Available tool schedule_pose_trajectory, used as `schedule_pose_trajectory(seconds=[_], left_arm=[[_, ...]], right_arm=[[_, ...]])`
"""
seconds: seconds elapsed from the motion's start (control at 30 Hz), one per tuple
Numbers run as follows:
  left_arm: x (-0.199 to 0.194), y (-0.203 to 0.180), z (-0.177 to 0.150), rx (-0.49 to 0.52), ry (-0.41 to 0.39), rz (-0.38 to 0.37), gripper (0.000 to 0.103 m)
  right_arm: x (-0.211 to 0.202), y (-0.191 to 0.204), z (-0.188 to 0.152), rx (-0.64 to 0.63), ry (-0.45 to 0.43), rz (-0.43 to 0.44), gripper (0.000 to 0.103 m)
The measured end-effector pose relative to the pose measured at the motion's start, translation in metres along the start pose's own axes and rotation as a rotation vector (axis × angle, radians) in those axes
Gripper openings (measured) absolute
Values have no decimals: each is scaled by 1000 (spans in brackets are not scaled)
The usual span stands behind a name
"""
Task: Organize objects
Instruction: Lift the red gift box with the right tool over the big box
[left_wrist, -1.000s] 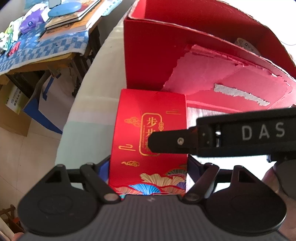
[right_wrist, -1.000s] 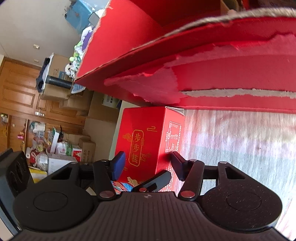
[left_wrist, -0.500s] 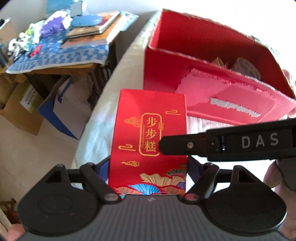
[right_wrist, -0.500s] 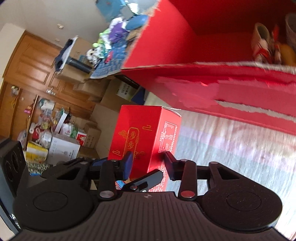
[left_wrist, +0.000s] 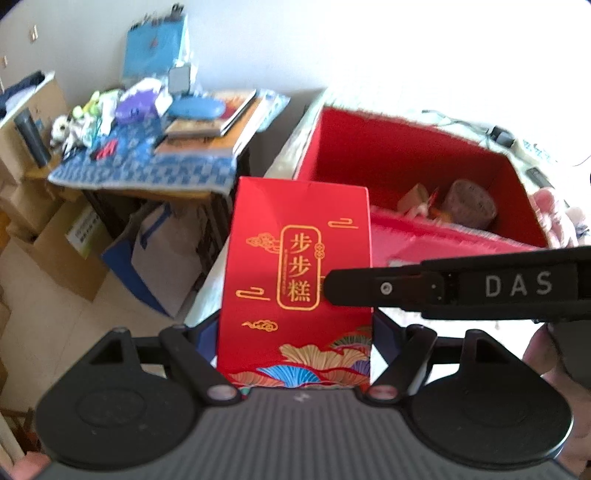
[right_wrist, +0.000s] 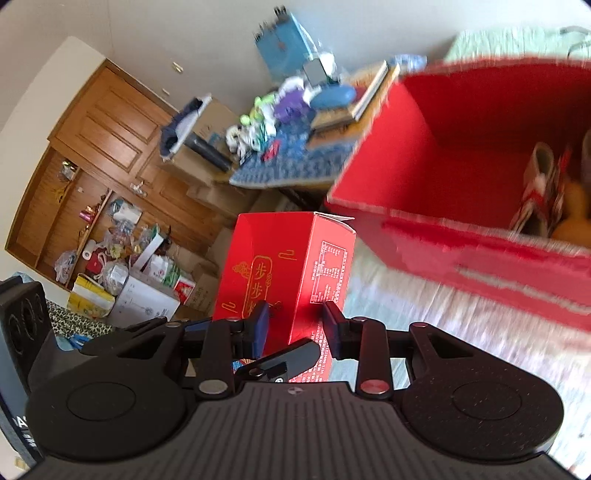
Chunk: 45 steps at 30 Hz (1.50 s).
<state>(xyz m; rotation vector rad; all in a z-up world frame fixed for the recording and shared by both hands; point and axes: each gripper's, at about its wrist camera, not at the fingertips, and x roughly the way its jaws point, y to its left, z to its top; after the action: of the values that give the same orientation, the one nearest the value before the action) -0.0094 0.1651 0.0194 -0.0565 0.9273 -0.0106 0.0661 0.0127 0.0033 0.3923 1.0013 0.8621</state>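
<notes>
A small red carton (left_wrist: 295, 273) with gold characters is held up in the air, level with the near left corner of a big open red box (left_wrist: 369, 147). My left gripper (left_wrist: 295, 332) is shut on the carton's two sides near its lower end. My right gripper (right_wrist: 295, 325) is shut on the same carton (right_wrist: 284, 273), one finger on its front face and one on its printed side. That right finger (left_wrist: 443, 288) crosses the left wrist view as a black bar. Inside the big box (right_wrist: 424, 147) lie a round tin (left_wrist: 469, 203) and some wrapped items.
The big box stands on a pale striped tablecloth (right_wrist: 424, 332). To the left is a side table (left_wrist: 147, 162) with a blue cloth, books and toys. Cardboard boxes (left_wrist: 55, 254) sit on the floor below. A wooden cupboard (right_wrist: 92, 147) is far off. A hand (left_wrist: 554, 369) holds the right gripper.
Both grippers have risen together with the carton. The big red box has dropped in view from looming overhead to below, so its inside now shows.
</notes>
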Motion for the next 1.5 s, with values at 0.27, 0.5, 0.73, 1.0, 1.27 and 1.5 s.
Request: schedule_pose_trajectory(seconds=[0.27, 0.5, 0.73, 1.0, 1.27, 1.5], left_arm=[[-14, -30, 33, 72, -111, -49, 78], [-2, -59, 71, 178, -179, -114, 78], [37, -72, 102, 220, -144, -201, 78], [86, -75, 118, 231, -61, -242, 78], [113, -72, 124, 232, -21, -245, 78], [128, -66, 130, 215, 9, -254, 78]], right_arm=[[-36, -5, 21, 0, -169, -34, 35], [-52, -23, 43, 30, -285, -108, 35], [-44, -45, 61, 65, -312, -204, 35], [-23, -72, 72, 118, -270, -266, 35], [-9, -93, 76, 189, -236, -261, 35], [-1, -103, 80, 228, -216, -248, 35]])
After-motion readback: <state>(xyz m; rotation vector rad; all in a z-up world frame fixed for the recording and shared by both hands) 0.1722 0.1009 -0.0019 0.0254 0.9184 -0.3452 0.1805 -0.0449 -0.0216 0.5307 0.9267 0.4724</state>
